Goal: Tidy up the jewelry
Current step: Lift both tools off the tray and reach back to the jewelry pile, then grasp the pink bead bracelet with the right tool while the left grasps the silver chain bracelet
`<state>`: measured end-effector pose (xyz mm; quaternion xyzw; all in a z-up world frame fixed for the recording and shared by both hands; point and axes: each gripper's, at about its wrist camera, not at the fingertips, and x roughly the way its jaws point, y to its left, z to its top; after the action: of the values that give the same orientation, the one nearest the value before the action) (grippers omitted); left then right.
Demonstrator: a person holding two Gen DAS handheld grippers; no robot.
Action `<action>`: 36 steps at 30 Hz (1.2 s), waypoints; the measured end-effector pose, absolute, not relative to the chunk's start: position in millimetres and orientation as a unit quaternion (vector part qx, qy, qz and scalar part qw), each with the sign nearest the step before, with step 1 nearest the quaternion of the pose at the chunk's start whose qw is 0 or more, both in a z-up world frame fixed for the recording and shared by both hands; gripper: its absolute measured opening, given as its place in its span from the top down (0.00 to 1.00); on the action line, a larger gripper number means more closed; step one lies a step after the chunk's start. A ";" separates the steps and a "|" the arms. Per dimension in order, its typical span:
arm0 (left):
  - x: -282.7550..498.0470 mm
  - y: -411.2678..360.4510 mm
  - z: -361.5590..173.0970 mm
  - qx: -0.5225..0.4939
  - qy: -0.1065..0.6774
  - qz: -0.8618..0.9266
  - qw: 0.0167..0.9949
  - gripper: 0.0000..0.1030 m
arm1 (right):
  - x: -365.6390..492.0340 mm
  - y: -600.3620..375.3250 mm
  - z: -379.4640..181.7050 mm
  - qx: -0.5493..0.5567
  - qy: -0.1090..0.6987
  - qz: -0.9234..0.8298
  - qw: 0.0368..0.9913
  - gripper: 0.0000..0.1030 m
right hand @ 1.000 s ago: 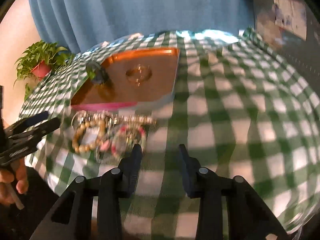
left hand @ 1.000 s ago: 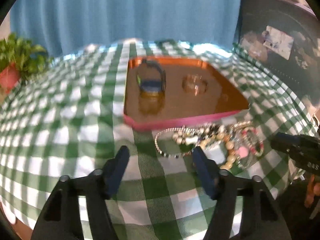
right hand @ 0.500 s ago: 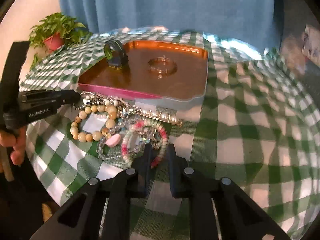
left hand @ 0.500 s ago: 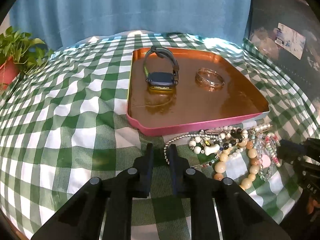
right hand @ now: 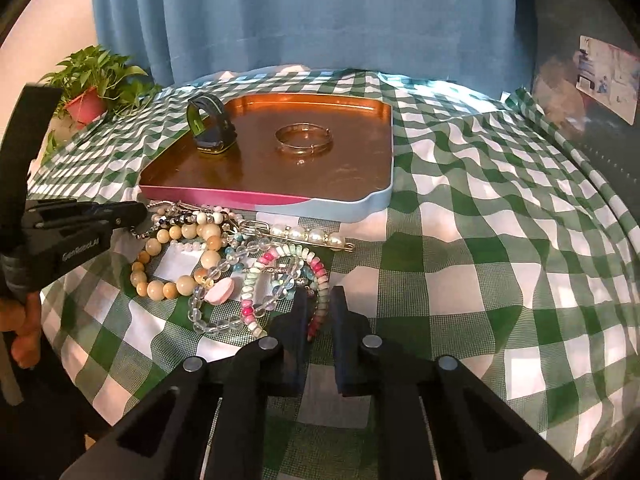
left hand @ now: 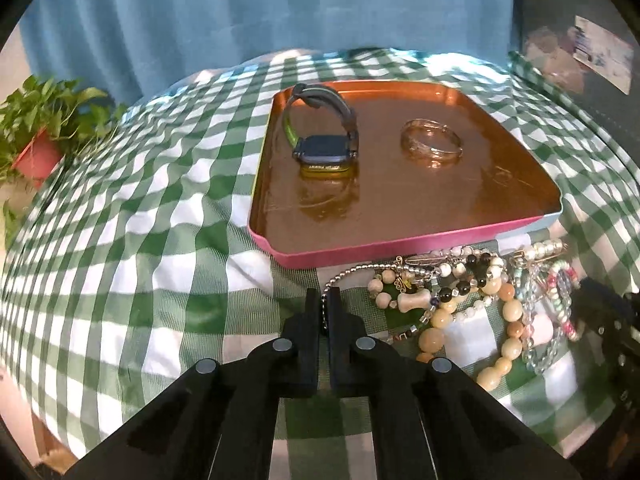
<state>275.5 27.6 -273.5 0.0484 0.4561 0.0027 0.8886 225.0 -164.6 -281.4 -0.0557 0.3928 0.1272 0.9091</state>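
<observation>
A heap of bead bracelets (left hand: 460, 300) (right hand: 192, 248) lies on the checked cloth in front of a copper tray (left hand: 400, 250) (right hand: 224, 194). The tray holds a dark smartwatch (left hand: 324, 152) (right hand: 212, 136) and a thin bangle (left hand: 434, 162) (right hand: 304, 150). My left gripper (left hand: 323, 300) (right hand: 138, 212) is shut on the silver ball chain (left hand: 360, 270) at the heap's left end. The jaws of my right gripper (right hand: 320, 300) are closing on the pastel bead bracelet (right hand: 316, 268), a strand of which lies between the pads. In the left wrist view, the right gripper (left hand: 592, 300) shows at the far right.
A pearl pin (right hand: 312, 235) lies between the heap and the tray. A potted plant (left hand: 40, 128) (right hand: 96, 80) stands at the far left of the table. A blue curtain hangs behind it and a dark cabinet (right hand: 592, 120) stands at the right. The table edge is close below both grippers.
Both grippers came down and forward to the heap. The left jaws went from wide open to shut on the chain. The right jaws narrowed around the pastel bracelet.
</observation>
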 end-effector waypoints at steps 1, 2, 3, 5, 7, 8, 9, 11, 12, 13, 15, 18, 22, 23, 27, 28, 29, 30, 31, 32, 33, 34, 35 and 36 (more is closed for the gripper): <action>275.8 26.1 -273.7 0.053 0.459 0.006 0.887 0.97 | 225.0 -165.1 -281.3 -0.055 0.392 0.128 0.909 0.91; 275.7 24.9 -273.6 0.057 0.461 0.008 0.885 0.97 | 225.5 -166.3 -281.1 -0.054 0.392 0.131 0.909 0.92; 276.2 23.4 -273.3 0.060 0.464 0.010 0.884 0.97 | 225.0 -165.6 -280.6 -0.054 0.393 0.134 0.908 0.93; 277.0 20.7 -273.5 0.063 0.469 0.017 0.881 0.97 | 225.1 -168.7 -280.9 -0.047 0.391 0.140 0.908 0.94; 277.6 17.4 -273.5 0.064 0.470 0.030 0.880 0.97 | 225.7 -171.3 -281.0 -0.039 0.392 0.144 0.908 0.94; 277.1 16.8 -273.4 0.063 0.470 0.035 0.880 0.97 | 225.6 -171.3 -281.1 -0.039 0.391 0.144 0.908 0.94; 277.9 16.5 -273.4 0.061 0.471 0.041 0.879 0.97 | 225.3 -170.1 -281.2 -0.044 0.390 0.143 0.909 0.94; 280.2 14.5 -273.3 0.061 0.475 0.048 0.876 0.97 | 224.7 -167.9 -281.2 -0.051 0.388 0.139 0.910 0.94; 280.3 15.0 -273.4 0.063 0.477 0.050 0.875 0.97 | 224.7 -167.3 -281.2 -0.051 0.389 0.137 0.910 0.94; 280.7 14.3 -273.3 0.064 0.479 0.052 0.874 0.97 | 225.1 -168.3 -281.2 -0.047 0.389 0.137 0.910 0.94; 281.8 14.3 -272.8 0.062 0.485 0.055 0.871 0.97 | 225.4 -169.7 -281.3 -0.040 0.389 0.137 0.910 0.94; 280.9 11.6 -272.2 0.068 0.491 0.057 0.867 0.97 | 226.0 -170.8 -281.0 -0.034 0.391 0.138 0.909 0.94; 274.3 12.8 -273.0 0.067 0.485 0.053 0.870 0.97 | 226.3 -171.7 -280.6 -0.029 0.394 0.139 0.908 0.94; 273.6 14.7 -272.8 0.060 0.485 0.051 0.871 0.97 | 226.5 -171.3 -280.4 -0.036 0.393 0.138 0.908 0.94; 273.5 19.3 -271.2 0.048 0.493 0.039 0.868 0.97 | 225.4 -168.5 -275.2 -0.025 0.387 0.149 0.910 0.94; 272.8 19.9 -270.2 0.044 0.495 0.033 0.867 0.97 | 225.0 -167.7 -272.4 -0.024 0.382 0.150 0.912 0.95; 272.2 21.1 -269.0 0.041 0.494 0.028 0.868 0.97 | 224.6 -166.0 -269.8 -0.024 0.378 0.151 0.913 0.95; 271.2 23.4 -267.1 0.037 0.493 0.026 0.869 0.97 | 223.6 -163.4 -267.3 -0.024 0.374 0.153 0.915 0.95; 270.6 26.2 -265.5 0.029 0.493 0.022 0.870 0.97 | 223.0 -161.4 -264.4 -0.024 0.369 0.154 0.916 0.95; 269.9 28.3 -263.9 0.022 0.492 0.019 0.870 0.97 | 222.7 -160.1 -260.8 -0.025 0.363 0.154 0.919 0.95; 268.8 31.2 -261.5 0.015 0.490 0.017 0.871 0.97 | 222.9 -158.8 -258.6 -0.024 0.360 0.155 0.920 0.95; 267.4 34.0 -258.9 0.009 0.488 0.015 0.873 0.97 | 223.4 -158.5 -255.4 -0.023 0.354 0.156 0.922 0.95; 266.2 36.6 -255.9 0.001 0.486 0.010 0.874 0.97 | 224.1 -158.4 -253.3 -0.020 0.352 0.157 0.923 0.95; 264.6 39.4 -252.3 -0.003 0.483 0.006 0.876 0.97 | 224.5 -157.9 -251.9 -0.018 0.351 0.159 0.923 0.95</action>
<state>264.6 39.4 -252.3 -0.0033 0.4830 0.0060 0.8756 224.5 -157.9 -251.9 -0.0179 0.3509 0.1586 0.9227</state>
